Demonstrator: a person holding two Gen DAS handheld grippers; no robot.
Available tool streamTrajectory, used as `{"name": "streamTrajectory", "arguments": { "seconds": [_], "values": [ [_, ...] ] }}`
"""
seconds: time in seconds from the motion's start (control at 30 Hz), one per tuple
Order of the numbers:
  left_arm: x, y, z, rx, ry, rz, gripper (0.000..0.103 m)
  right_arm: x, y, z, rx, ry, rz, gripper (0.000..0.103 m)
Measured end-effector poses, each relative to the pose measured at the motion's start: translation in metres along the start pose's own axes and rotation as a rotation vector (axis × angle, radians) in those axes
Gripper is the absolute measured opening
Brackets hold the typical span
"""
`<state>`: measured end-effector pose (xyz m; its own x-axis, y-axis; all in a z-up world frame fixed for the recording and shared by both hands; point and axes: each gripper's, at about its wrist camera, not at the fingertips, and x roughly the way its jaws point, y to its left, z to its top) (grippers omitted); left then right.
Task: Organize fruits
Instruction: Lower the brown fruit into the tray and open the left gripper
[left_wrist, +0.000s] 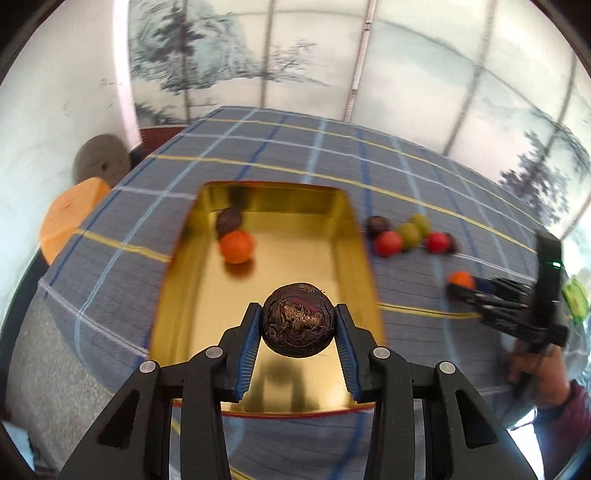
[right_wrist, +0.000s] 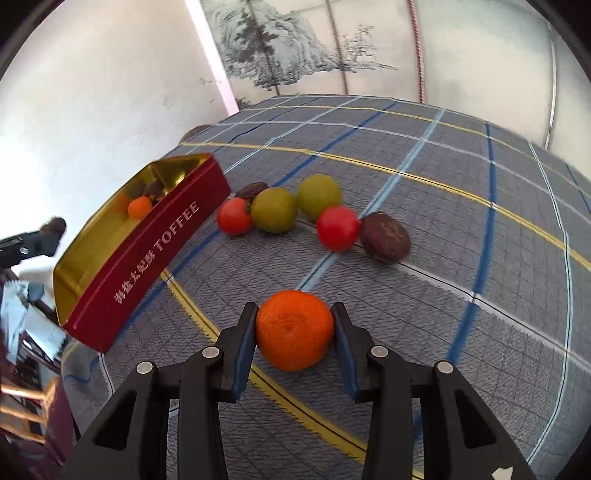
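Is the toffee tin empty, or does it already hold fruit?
Not empty: the tin holds an orange fruit and a dark fruit.

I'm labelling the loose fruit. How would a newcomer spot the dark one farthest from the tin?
Start at the red tin on the checked cloth; a row of loose fruit runs away from its long side. The dark fruit ends that row, touching a red fruit. It is brown, wrinkled and oval, unlike its smooth red and green neighbours.
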<state>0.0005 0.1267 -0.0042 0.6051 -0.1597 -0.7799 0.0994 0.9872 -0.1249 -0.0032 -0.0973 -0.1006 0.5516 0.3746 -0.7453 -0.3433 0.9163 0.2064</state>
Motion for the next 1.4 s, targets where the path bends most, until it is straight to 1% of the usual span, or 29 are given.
{"name": "streamTrajectory", "arguments": {
  "seconds": [0.07, 0.17, 0.3, 0.57, 0.9, 1.07, 1.2, 1.23, 1.27, 1.33, 1.4],
  "values": [
    [0.007, 0.013, 0.001, -0.009, 0.005, 0.001, 0.04, 0.0, 0.0, 0.0, -0.001, -0.002, 0.004, 0.037],
    [0.017, 0.023, 0.002, -0.003, 0.016, 0.022, 0.04, 0.0, 0.002, 0.0, -0.009, 0.002, 0.007, 0.037],
    [0.029, 0.025, 0.001, 0.044, 0.015, 0.07, 0.04, 0.0, 0.001, 0.0, -0.001, 0.005, 0.006, 0.037],
    [0.048, 0.025, 0.003, 0.084, 0.022, 0.101, 0.04, 0.0, 0.001, 0.0, -0.001, 0.005, 0.005, 0.037],
    [0.064, 0.029, 0.007, 0.088, 0.048, 0.112, 0.041, 0.001, 0.002, 0.0, -0.002, 0.005, 0.003, 0.037],
    [0.066, 0.028, 0.007, 0.103, 0.038, 0.125, 0.041, 0.0, 0.002, 0.0, -0.002, 0.005, 0.003, 0.037],
    [0.065, 0.028, 0.006, 0.103, 0.036, 0.119, 0.042, 0.0, 0.002, 0.0, -0.002, 0.005, 0.002, 0.037],
    [0.064, 0.028, 0.005, 0.102, 0.031, 0.12, 0.043, 0.0, 0.002, 0.0, -0.003, 0.006, 0.001, 0.037],
    [0.062, 0.027, 0.005, 0.101, 0.025, 0.119, 0.046, 0.0, 0.002, 0.0, -0.004, 0.006, 0.001, 0.037],
    [0.058, 0.027, 0.005, 0.098, 0.012, 0.115, 0.056, 0.0, 0.002, 0.0, -0.006, 0.006, -0.003, 0.037],
    [0.053, 0.026, 0.005, 0.098, -0.007, 0.124, 0.058, 0.001, 0.001, 0.0, -0.008, 0.007, -0.005, 0.037]
  ]
}}
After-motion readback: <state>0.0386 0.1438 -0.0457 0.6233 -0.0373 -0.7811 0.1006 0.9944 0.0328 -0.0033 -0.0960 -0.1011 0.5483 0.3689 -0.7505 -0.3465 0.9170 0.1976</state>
